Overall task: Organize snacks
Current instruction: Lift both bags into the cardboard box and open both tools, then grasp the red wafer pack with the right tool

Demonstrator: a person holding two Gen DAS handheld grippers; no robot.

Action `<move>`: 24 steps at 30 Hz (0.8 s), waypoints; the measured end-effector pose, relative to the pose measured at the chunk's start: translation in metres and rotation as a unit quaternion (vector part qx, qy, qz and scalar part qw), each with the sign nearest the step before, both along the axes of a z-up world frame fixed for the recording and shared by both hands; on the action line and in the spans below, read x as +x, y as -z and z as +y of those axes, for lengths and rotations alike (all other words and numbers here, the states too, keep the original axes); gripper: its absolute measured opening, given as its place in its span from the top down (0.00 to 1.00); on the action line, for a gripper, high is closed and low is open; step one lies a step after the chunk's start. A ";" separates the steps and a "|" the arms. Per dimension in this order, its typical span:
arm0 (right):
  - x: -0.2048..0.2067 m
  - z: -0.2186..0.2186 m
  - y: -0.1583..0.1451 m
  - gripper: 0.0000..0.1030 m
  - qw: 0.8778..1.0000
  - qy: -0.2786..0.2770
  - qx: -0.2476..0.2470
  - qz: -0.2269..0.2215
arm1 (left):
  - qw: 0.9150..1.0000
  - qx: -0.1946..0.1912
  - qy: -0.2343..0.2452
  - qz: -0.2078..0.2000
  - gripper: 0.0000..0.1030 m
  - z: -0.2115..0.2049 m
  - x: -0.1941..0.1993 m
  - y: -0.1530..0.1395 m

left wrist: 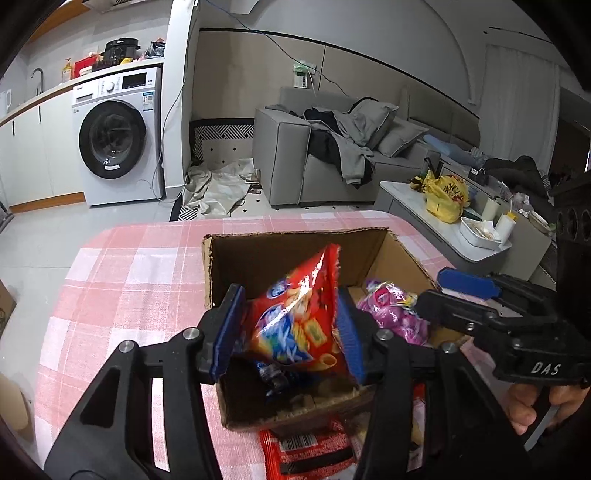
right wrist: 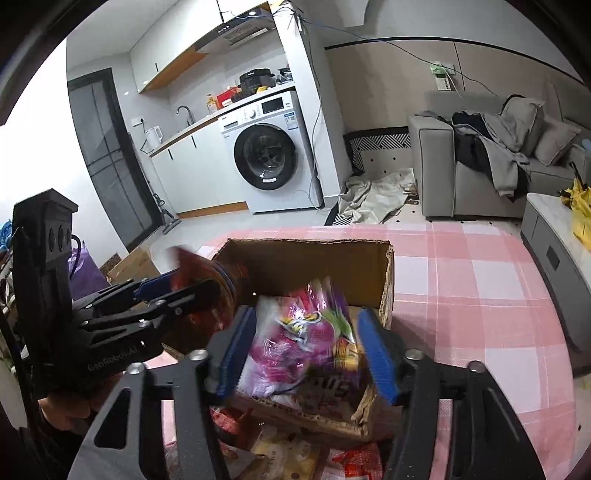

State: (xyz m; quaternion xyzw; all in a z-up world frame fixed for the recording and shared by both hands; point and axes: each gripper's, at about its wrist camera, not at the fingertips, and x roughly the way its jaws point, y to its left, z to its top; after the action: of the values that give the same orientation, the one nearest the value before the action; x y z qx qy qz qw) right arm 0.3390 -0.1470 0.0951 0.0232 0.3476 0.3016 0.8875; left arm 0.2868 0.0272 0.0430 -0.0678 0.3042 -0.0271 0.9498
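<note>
The left gripper [left wrist: 288,328] squeezes the red snack bag [left wrist: 299,317] just over the cardboard box [left wrist: 236,258], the right gripper [right wrist: 306,350] squeezes the pink snack bag [right wrist: 310,343] beside it, and crowded grippers could bump, spilling one bag outside.

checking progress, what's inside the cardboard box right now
Inside the cardboard box: a pink-purple snack bag and a dark blue wrapper. The red snack bag, held above, covers part of the floor.

Place: small home flat
Kitchen signs: washing machine [left wrist: 117,138], sink tap [right wrist: 184,112], range hood [right wrist: 240,31]
Living signs: grey sofa [left wrist: 295,162]
</note>
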 end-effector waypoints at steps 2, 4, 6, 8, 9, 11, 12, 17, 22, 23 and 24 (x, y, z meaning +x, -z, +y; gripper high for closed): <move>-0.003 -0.007 -0.001 0.25 1.000 0.003 -0.002 0.004 | 1.000 -0.003 0.000 0.006 0.39 -0.001 -0.006 -0.001; -0.009 -0.018 -0.004 0.08 1.000 0.011 -0.001 0.005 | 1.000 0.000 -0.004 0.000 0.21 -0.002 -0.015 -0.004; -0.017 -0.029 -0.007 0.01 1.000 0.019 0.002 -0.001 | 1.000 0.000 -0.007 -0.006 0.15 -0.002 -0.027 -0.007; -0.023 -0.040 -0.008 0.00 1.000 0.029 -0.010 0.002 | 1.000 0.008 -0.019 -0.002 0.01 -0.004 -0.040 -0.008; -0.027 -0.045 -0.008 0.00 0.999 0.038 -0.016 0.003 | 1.000 0.013 -0.023 -0.001 0.01 -0.005 -0.046 -0.007; -0.036 -0.056 -0.007 0.00 0.999 0.050 -0.017 0.005 | 1.000 0.018 -0.020 0.003 0.01 -0.005 -0.059 -0.006; -0.039 -0.061 -0.007 0.00 0.999 0.049 -0.015 0.008 | 1.000 0.018 -0.016 0.005 0.01 -0.006 -0.066 -0.005; -0.061 -0.083 0.000 0.00 0.998 0.065 -0.008 0.015 | 1.000 0.021 -0.003 0.022 0.01 -0.014 -0.103 0.005; -0.076 -0.089 0.013 0.00 0.997 0.068 -0.016 0.023 | 0.999 0.011 0.010 0.028 0.01 -0.024 -0.139 0.013; -0.078 -0.089 0.015 0.00 0.997 0.066 -0.018 0.027 | 0.999 0.013 0.010 0.027 0.01 -0.025 -0.144 0.014; -0.079 -0.087 0.016 0.00 0.997 0.064 -0.020 0.029 | 0.999 0.014 0.008 0.030 0.01 -0.026 -0.151 0.017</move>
State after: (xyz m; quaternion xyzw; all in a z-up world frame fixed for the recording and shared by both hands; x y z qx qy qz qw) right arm 0.2600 -0.2343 0.0795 0.0368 0.3770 0.2363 0.8948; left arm 0.1363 0.0011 0.0259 -0.0526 0.3334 -0.0283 0.9409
